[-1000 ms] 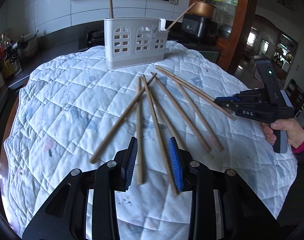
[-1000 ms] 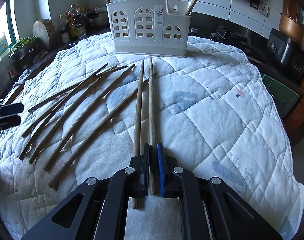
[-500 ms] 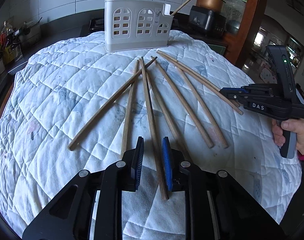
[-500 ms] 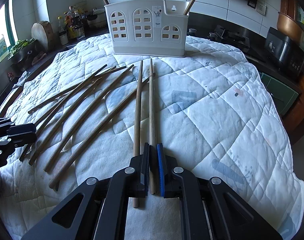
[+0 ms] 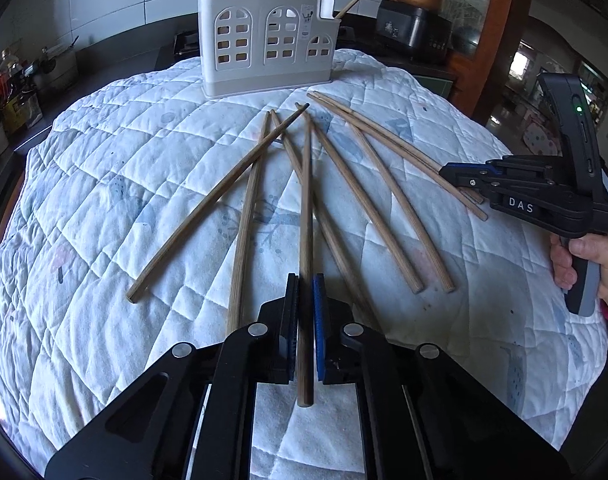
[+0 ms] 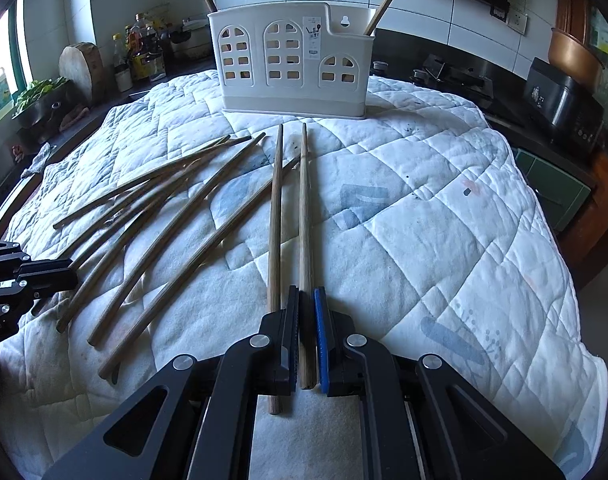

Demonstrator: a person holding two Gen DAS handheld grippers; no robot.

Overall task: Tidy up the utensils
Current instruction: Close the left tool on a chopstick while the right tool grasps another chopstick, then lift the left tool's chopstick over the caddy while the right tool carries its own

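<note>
**Inspector:** Now, the left gripper [image 5: 305, 312] — condition?

**Assistant:** Angled down at the table. Its fingers have just been closing and now clamp one wooden chopstick [image 5: 305, 240] near its thick end; the shaft runs straight ahead toward the white utensil holder [image 5: 266, 44].

**Inspector:** And the right gripper [image 6: 306, 328]?

**Assistant:** Likewise pitched downward, fingers pinched on a second chopstick [image 6: 304, 216], with another stick just beside its left finger. A hand [image 5: 584, 258] grips its handle at the table's right edge.

**Inspector:** Surface?

**Assistant:** A white quilted cloth [image 5: 104, 184] covers the table. Loose chopsticks [image 5: 368, 208] fan across its middle, several crossing. The holder stands upright at the far edge, two sticks already leaning in it.

**Inspector:** Room?

**Assistant:** Kitchen: tiled wall, bottles on the counter [image 6: 140, 56] to the left, a dark appliance [image 6: 560, 100] to the right.
</note>
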